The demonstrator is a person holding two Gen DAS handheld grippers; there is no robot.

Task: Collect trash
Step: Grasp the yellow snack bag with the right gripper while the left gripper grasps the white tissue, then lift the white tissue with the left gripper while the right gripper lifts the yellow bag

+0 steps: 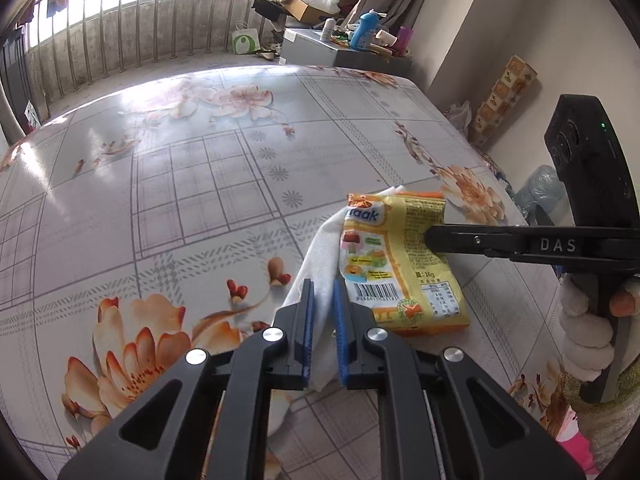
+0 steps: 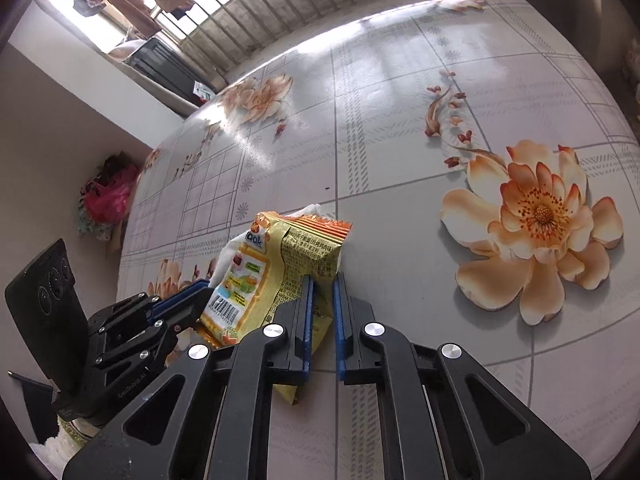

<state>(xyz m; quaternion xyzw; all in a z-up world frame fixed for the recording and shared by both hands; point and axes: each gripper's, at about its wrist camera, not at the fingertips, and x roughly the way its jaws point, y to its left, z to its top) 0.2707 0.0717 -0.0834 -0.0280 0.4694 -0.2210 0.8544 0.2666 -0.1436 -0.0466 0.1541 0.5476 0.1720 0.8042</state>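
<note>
Two pieces of trash lie together near one edge of the floral-clothed table: a yellow snack wrapper overlapping a white tissue. The left gripper has its jaws pinched narrow on the tissue's near fold. The right gripper is clamped on the wrapper's edge, evidently so each hand lifts one item separately.

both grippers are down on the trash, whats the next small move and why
Probably lift both together. The left gripper looks shut on the white tissue, and the right gripper on the yellow snack wrapper; both pieces lie on the floral tablecloth, overlapping.
</note>
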